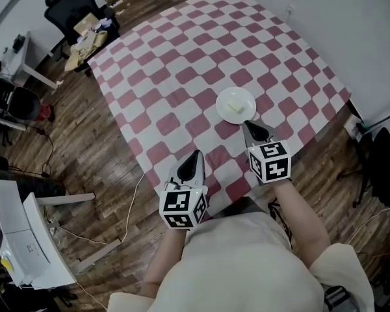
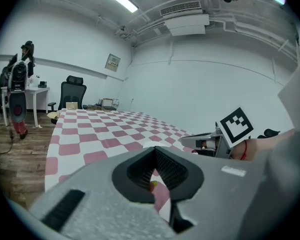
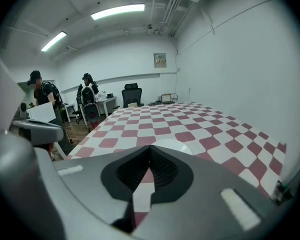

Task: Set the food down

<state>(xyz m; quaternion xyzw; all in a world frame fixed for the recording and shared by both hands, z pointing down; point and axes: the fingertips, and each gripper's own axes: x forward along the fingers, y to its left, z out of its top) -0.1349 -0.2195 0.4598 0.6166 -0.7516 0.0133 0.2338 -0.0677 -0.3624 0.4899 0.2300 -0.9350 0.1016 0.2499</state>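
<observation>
A white plate [image 1: 236,104] sits on the red-and-white checked table [image 1: 182,64] near its front edge, with a pale piece of food [image 1: 234,106] lying on it. My right gripper [image 1: 249,125] hangs just short of the plate's near rim, shut and empty. In the right gripper view the plate [image 3: 173,146] shows just beyond the closed tips. My left gripper [image 1: 196,155] hovers over the table's front edge, to the left of the plate and apart from it. Its jaws meet at the tips and hold nothing. In the left gripper view the plate's rim [image 2: 161,144] peeks over them.
A black office chair [image 1: 71,2] and a low stand with boxes [image 1: 88,38] stand past the table's far left corner. A white machine [image 1: 26,239] and cables lie on the wooden floor at left. A dark chair [image 1: 383,161] is at right. People [image 3: 42,94] stand far off.
</observation>
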